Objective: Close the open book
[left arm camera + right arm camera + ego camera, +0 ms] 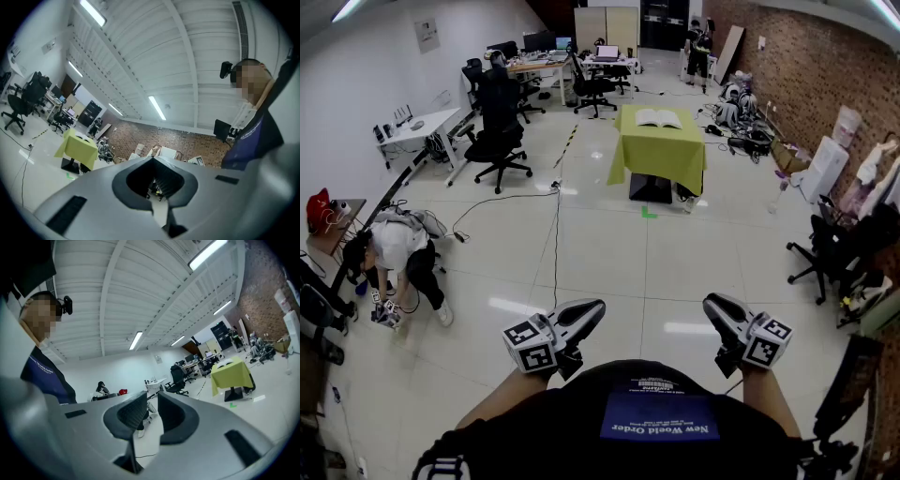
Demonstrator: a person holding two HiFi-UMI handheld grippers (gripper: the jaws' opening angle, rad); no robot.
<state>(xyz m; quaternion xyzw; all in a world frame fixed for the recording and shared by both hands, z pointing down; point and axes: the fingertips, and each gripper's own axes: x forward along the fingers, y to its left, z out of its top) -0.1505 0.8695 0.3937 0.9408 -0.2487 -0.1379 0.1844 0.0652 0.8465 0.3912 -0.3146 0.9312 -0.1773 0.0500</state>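
The open book (659,118) lies with white pages up on a table under a yellow-green cloth (659,155), far across the room from me. Both grippers hang close to my body, well short of it. My left gripper (598,307) and my right gripper (710,302) point towards the table, their jaws a narrow slit apart with nothing between them. The left gripper view shows its jaws (157,183) and the table (77,147) small at the left. In the right gripper view the jaws (149,411) stand a little apart, with the table (229,376) and the book (227,363) at the right.
A person (398,253) crouches on the floor at the left. Black office chairs (499,141) and desks line the far left; another chair (825,248) and clutter stand along the brick wall at the right. A cable (555,234) runs across the pale floor between me and the table.
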